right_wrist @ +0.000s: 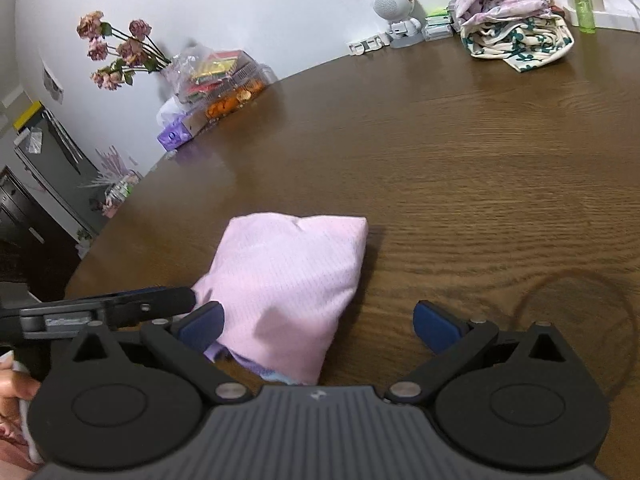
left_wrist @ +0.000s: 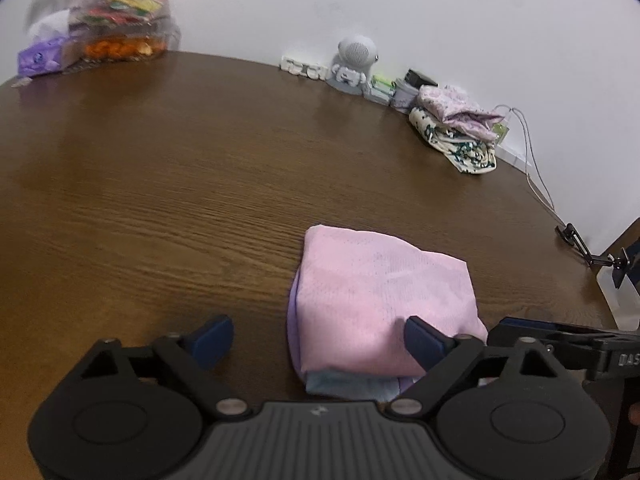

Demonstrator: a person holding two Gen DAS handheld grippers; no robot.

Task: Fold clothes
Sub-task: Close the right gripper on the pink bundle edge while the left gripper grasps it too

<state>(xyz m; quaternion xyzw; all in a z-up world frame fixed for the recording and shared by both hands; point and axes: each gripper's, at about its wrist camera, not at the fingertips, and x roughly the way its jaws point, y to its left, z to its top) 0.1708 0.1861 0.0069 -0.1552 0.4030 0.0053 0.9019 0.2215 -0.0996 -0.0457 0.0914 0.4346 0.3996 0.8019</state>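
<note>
A pink garment (left_wrist: 384,292) lies folded into a thick packet on the brown wooden table (left_wrist: 180,184), with lilac and pale blue layers showing at its near edge. My left gripper (left_wrist: 320,342) is open at the packet's near left side; its right finger rests over the cloth and its left finger is over bare wood. In the right wrist view the same pink garment (right_wrist: 288,276) sits left of centre. My right gripper (right_wrist: 319,328) is open too, its left finger over the packet's near corner. The left gripper's black finger (right_wrist: 120,308) reaches in from the left.
Two folded floral garments (left_wrist: 456,128) (right_wrist: 516,36) are stacked at the back right by the wall. An astronaut-shaped speaker (left_wrist: 354,64), a clear snack box (left_wrist: 120,28), a purple tissue pack (left_wrist: 40,56) and dried flowers (right_wrist: 120,48) line the back. The table's edge (right_wrist: 92,248) runs along the left.
</note>
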